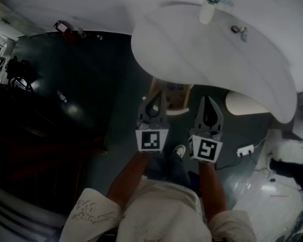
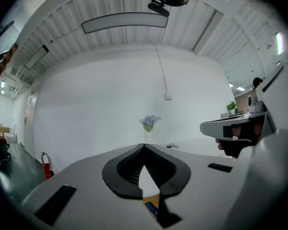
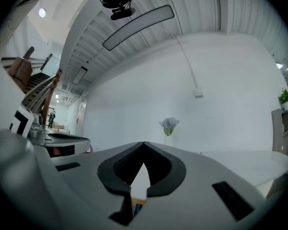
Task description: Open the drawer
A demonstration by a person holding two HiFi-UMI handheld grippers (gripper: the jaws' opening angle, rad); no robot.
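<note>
I make out no drawer in any view. In the head view, my left gripper point(image 1: 156, 93) and right gripper point(image 1: 206, 99) are held side by side over the floor, pointing at the edge of a white round table point(image 1: 192, 54). Both are shut with nothing between the jaws. The left gripper view shows its jaws point(image 2: 144, 146) closed tip to tip, with the right gripper point(image 2: 235, 128) off to the right. In the right gripper view the jaws point(image 3: 144, 143) are closed too, with the left gripper point(image 3: 62, 140) at the left.
A vase of pale flowers point(image 1: 210, 1) and small items point(image 1: 239, 30) stand on the table. A wooden piece point(image 1: 174, 97) shows under the table's edge, beyond the grippers. A power strip point(image 1: 245, 149) lies on the floor to the right. A fire extinguisher point(image 2: 45, 161) stands by the white wall.
</note>
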